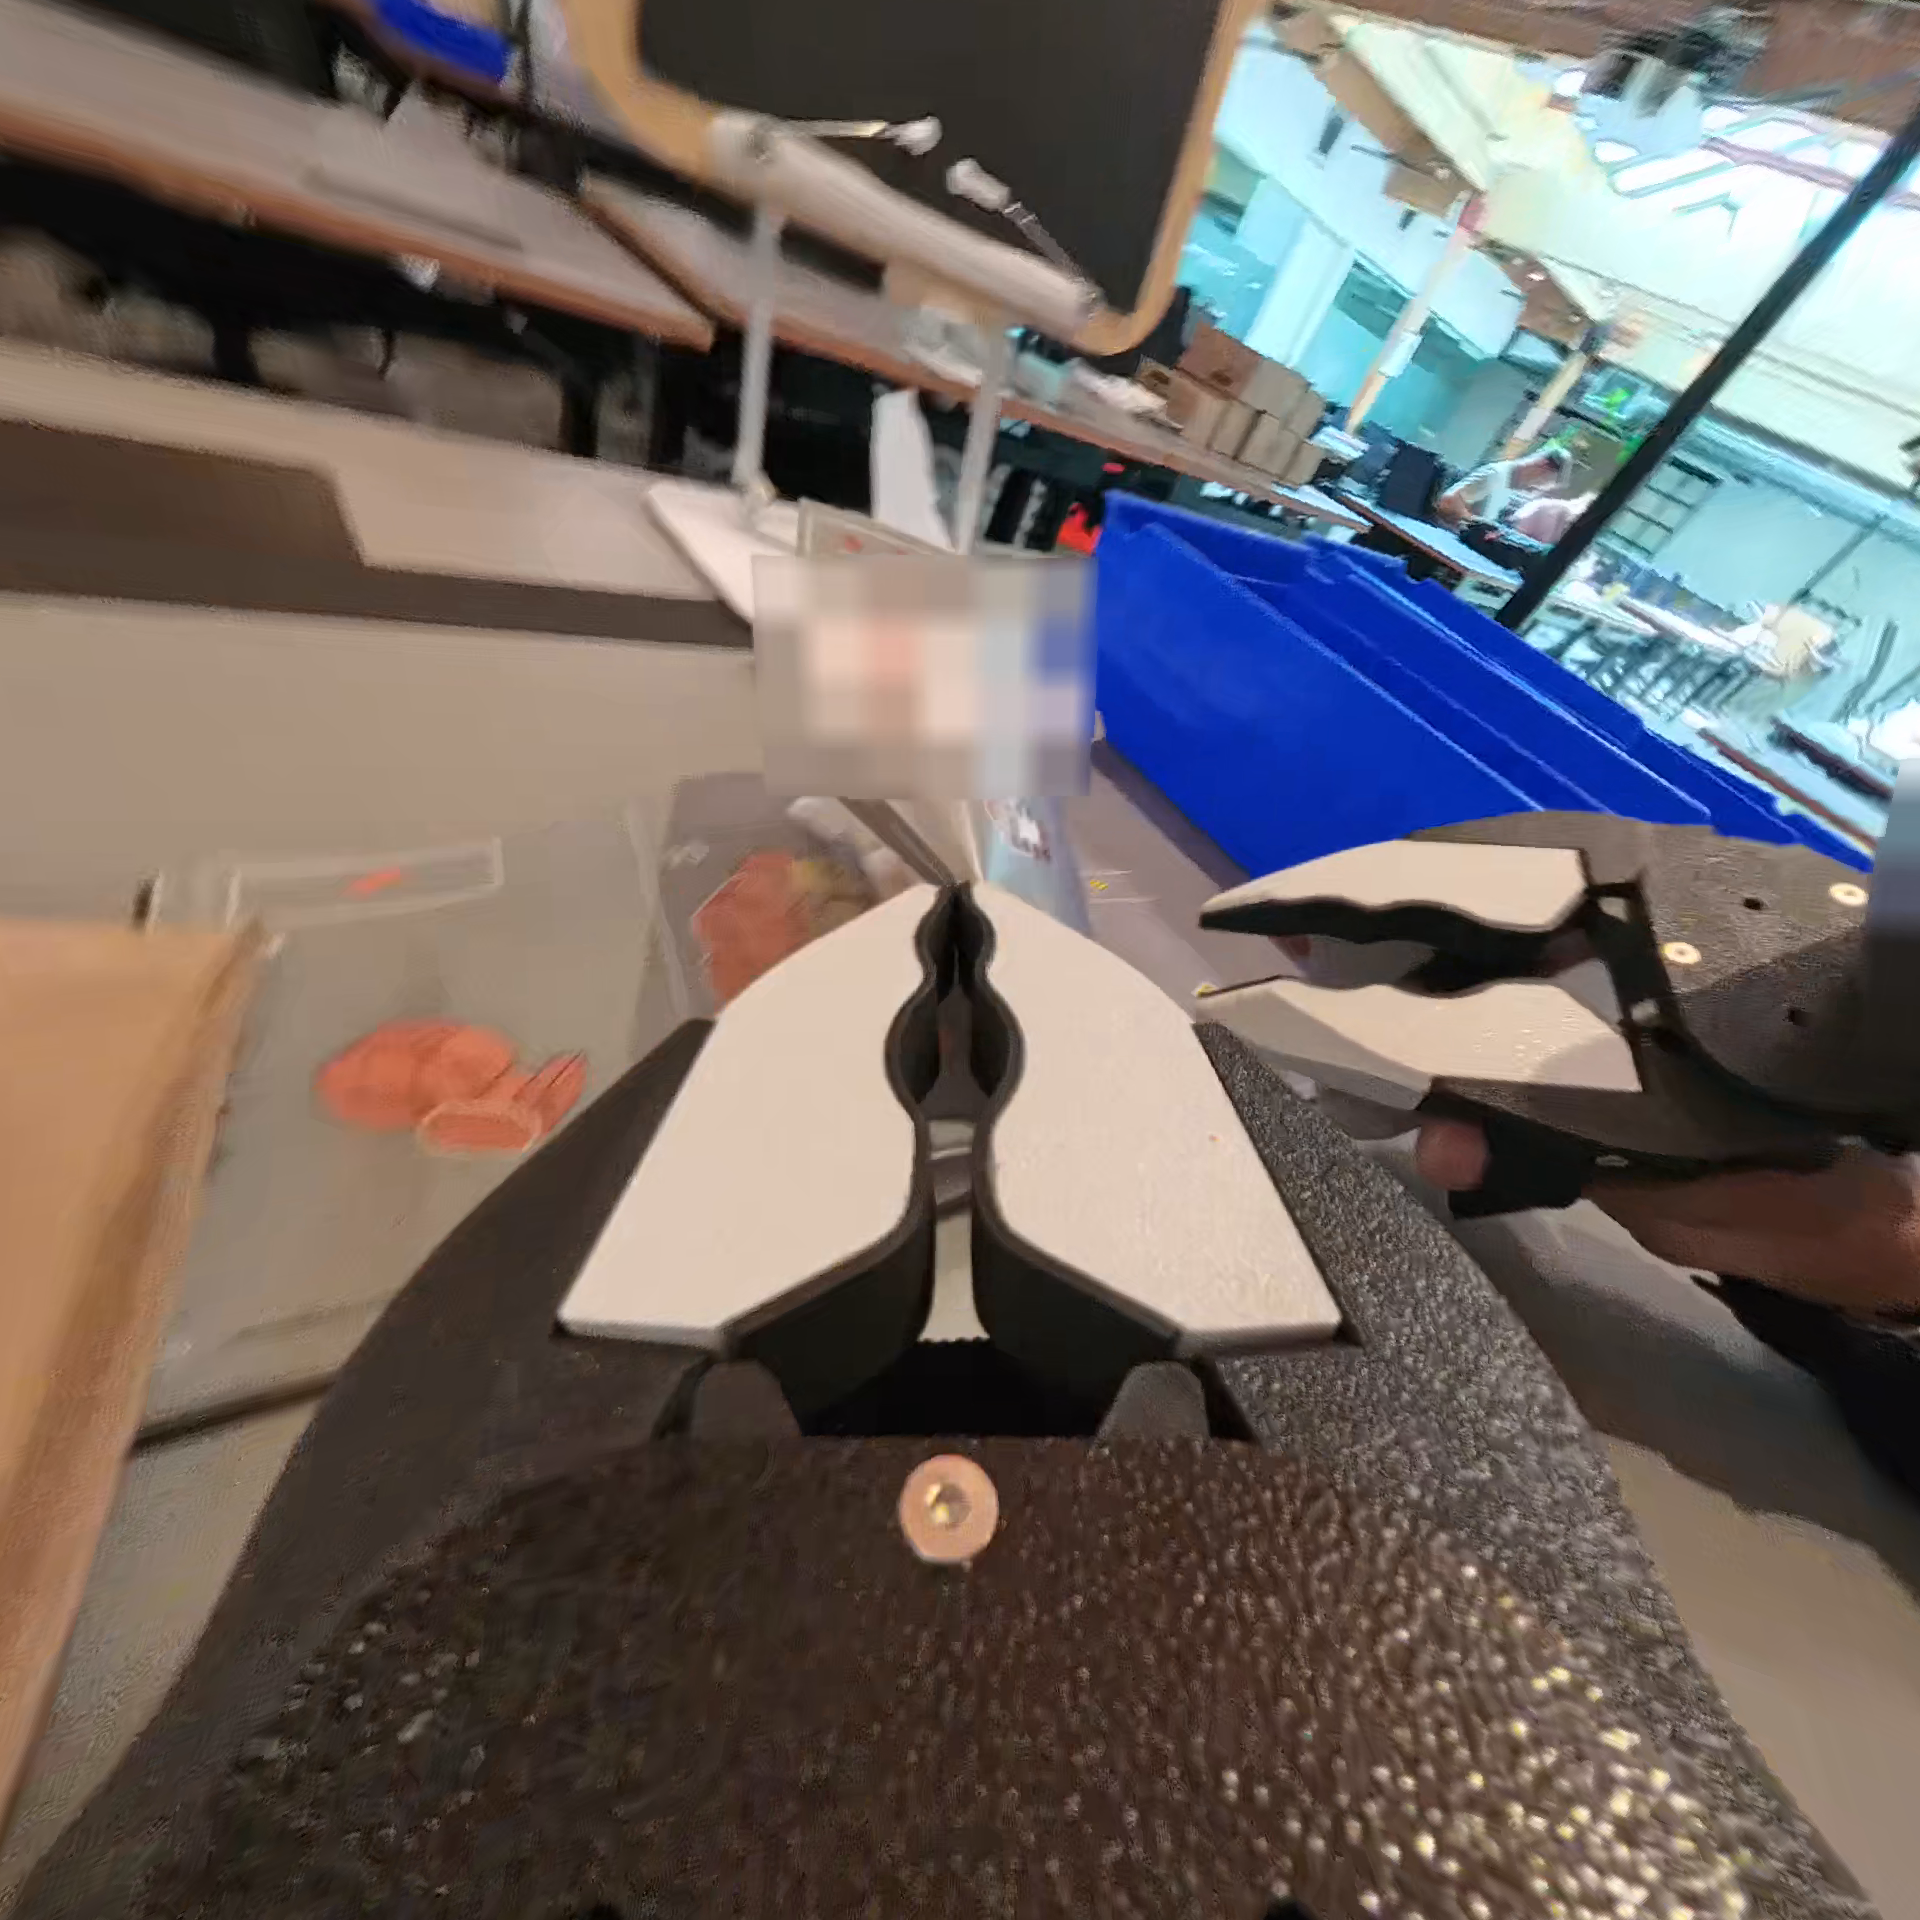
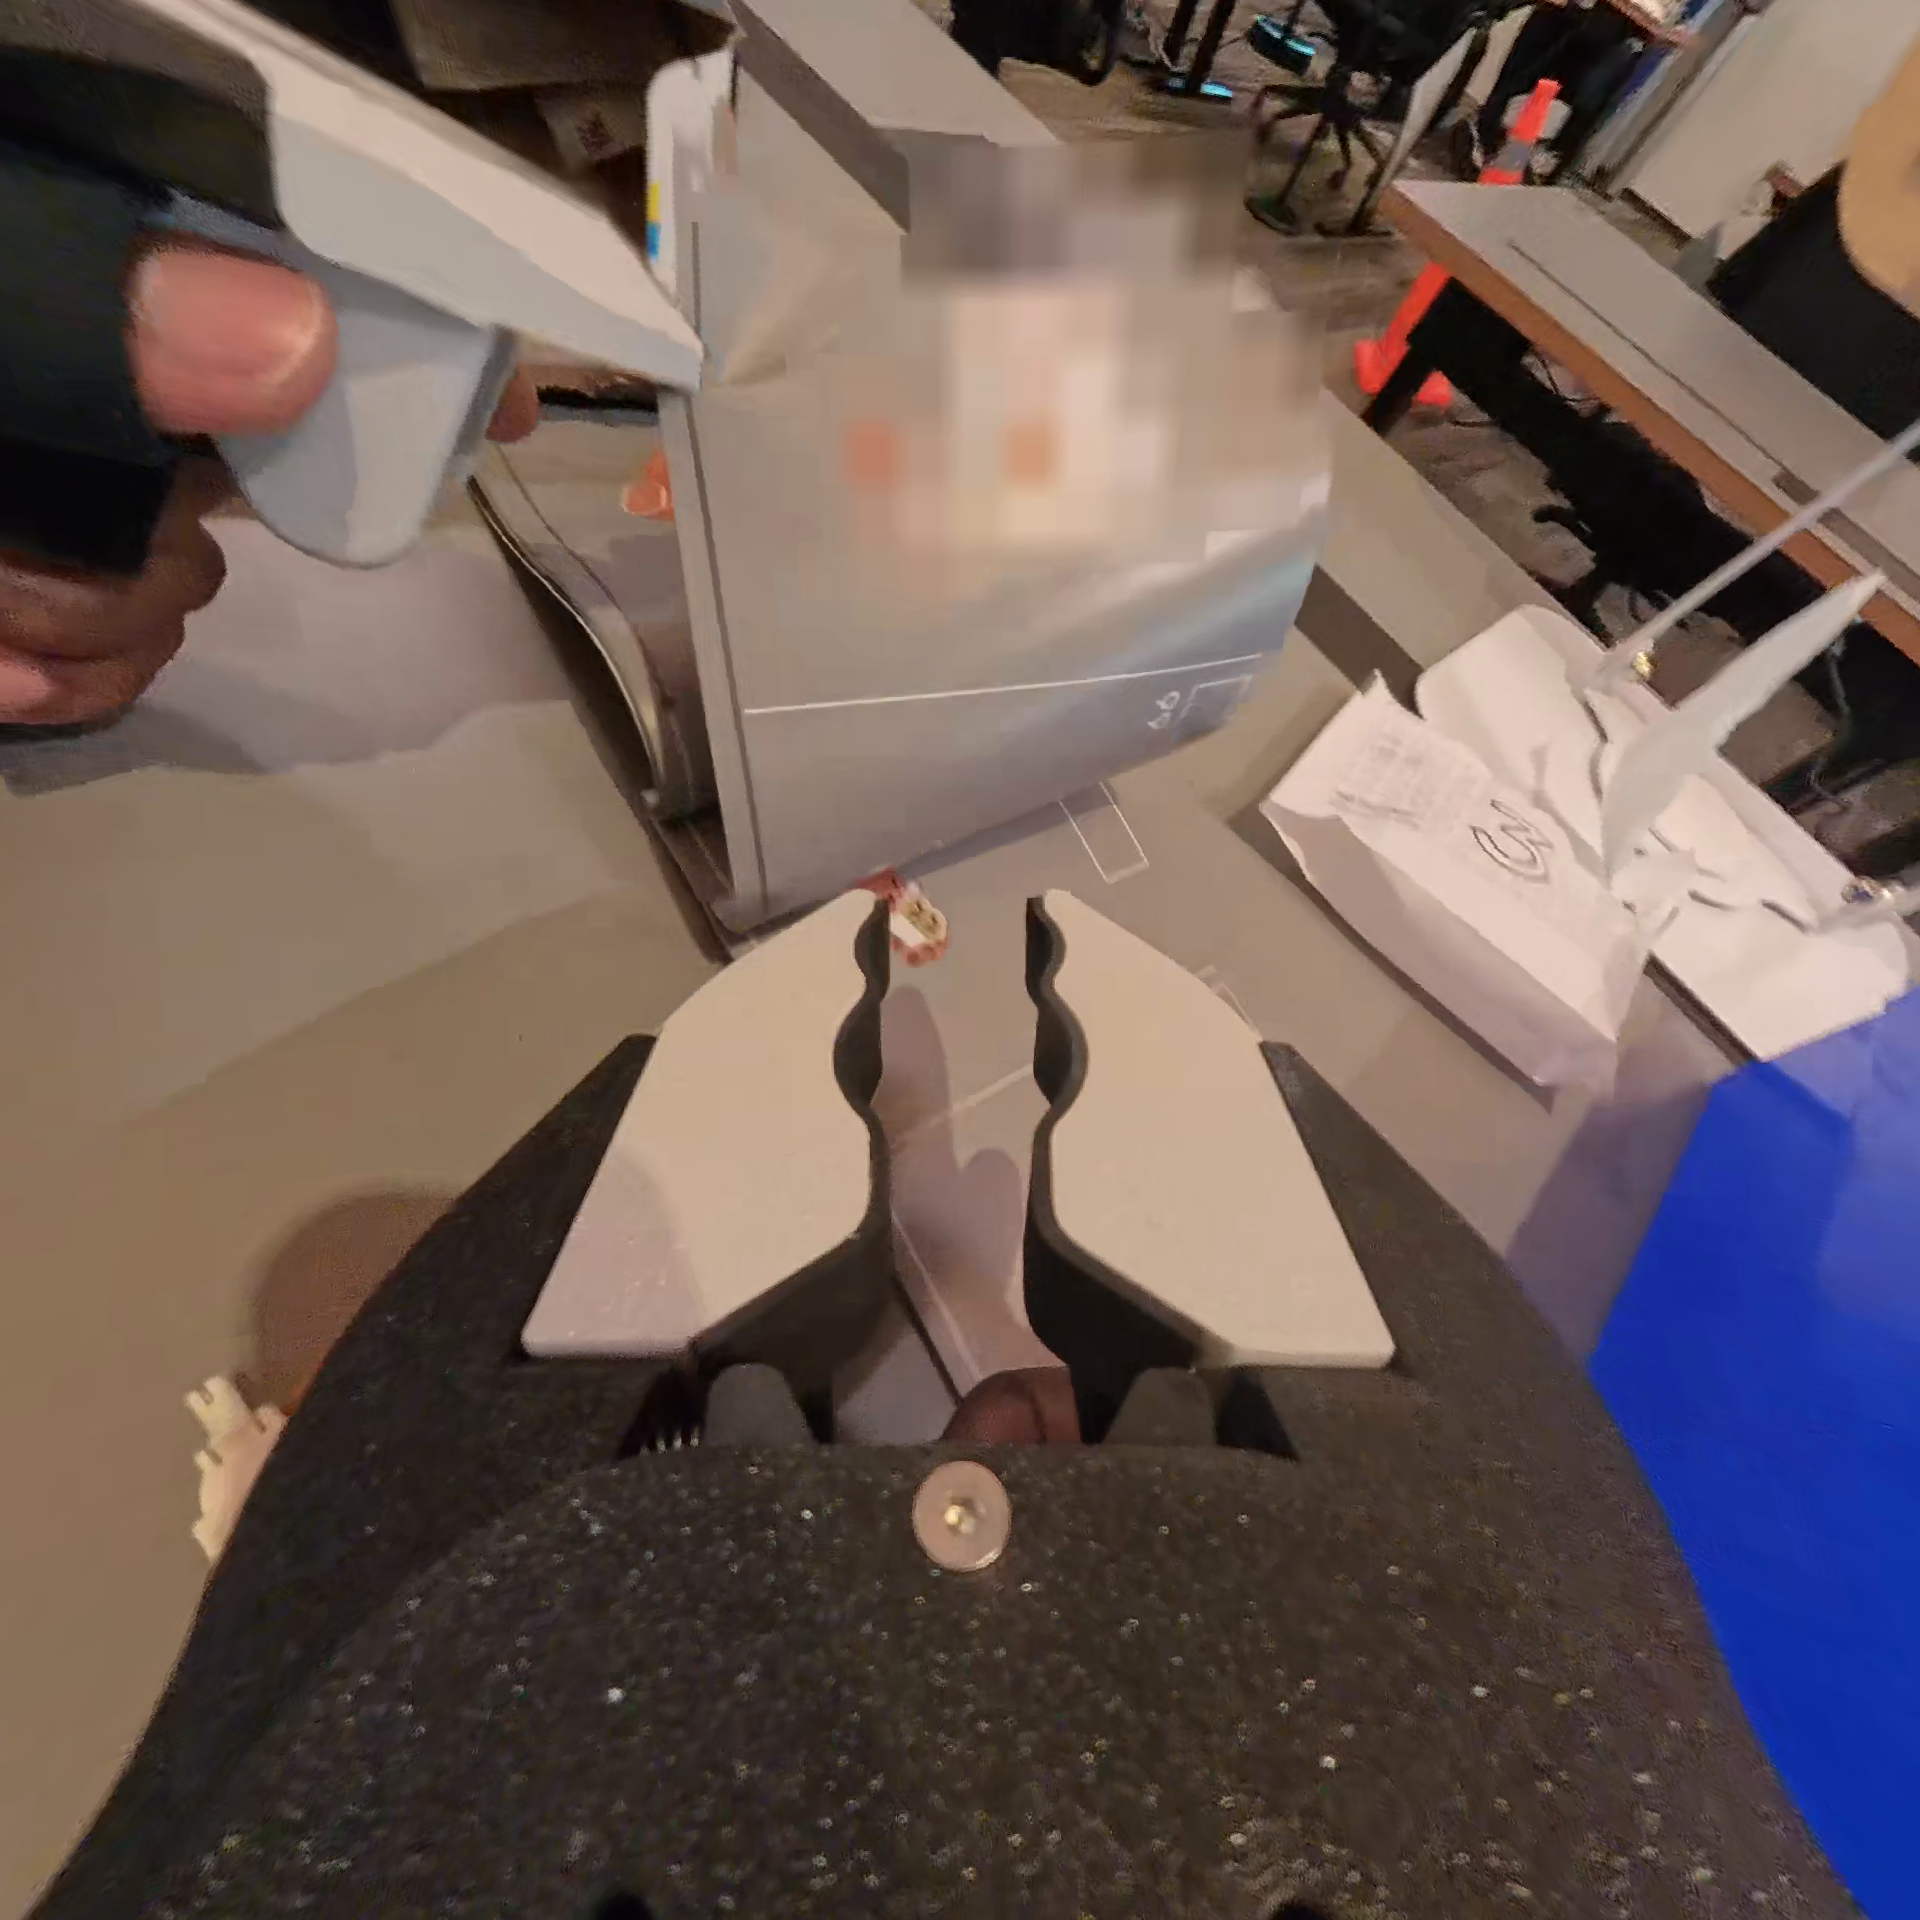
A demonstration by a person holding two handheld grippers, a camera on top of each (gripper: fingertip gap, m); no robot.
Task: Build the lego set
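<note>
- The left gripper (image 1: pixel 958 896) has its jaws pressed together at the tips, pinching the edge of a thin silver bag (image 2: pixel 997 644). In the right wrist view the bag hangs up from that grip, flat and shiny, with a thin printed line across its lower part and a blurred patch over its middle.
- The right gripper (image 2: pixel 961 920) has its jaws partly open with a clear gap between the fingertips; neither pad presses on anything.
- A small red and white connector (image 2: pixel 914 930) sits just beside the left fingertip of the right gripper, at the lower corner of the silver bag; whether it touches the pad I cannot tell.
- Clear plastic bags (image 1: pixel 436 1049) lie on the grey table (image 1: pixel 343 707) to the left of the left jaws, holding flat orange round pieces (image 1: pixel 447 1086).
- A blue bin (image 1: pixel 1351 707) stands beyond the jaws to the right; its inside is hidden.
- Crumpled white paper (image 2: pixel 1538 831) lies to the right of the right jaws.
</note>
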